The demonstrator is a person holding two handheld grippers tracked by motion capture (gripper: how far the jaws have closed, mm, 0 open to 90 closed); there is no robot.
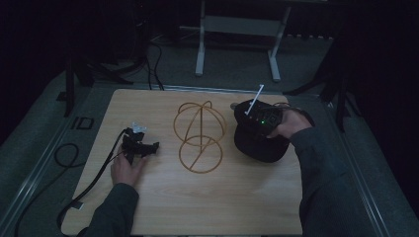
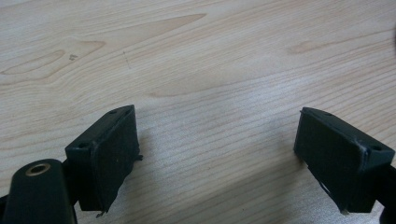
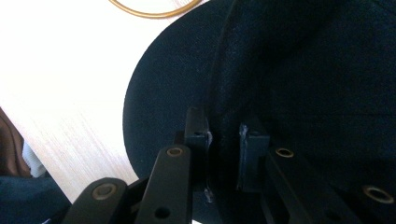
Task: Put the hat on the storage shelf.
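your left gripper (image 1: 141, 146) rests low on the wooden table (image 1: 163, 202) at the left, jaws spread wide apart over bare wood grain, nothing between them. your right gripper (image 3: 223, 140) sits at the right side, jaws nearly together, pinching a fold of the black cap (image 1: 259, 145) where brim meets crown. the cap lies on the table just right of the gold wire stand (image 1: 200, 136), which stands mid-table between your hands.

Wooden table (image 1: 207, 197) (wire stand (image 1: 199, 134), black cap (image 1: 257, 145))
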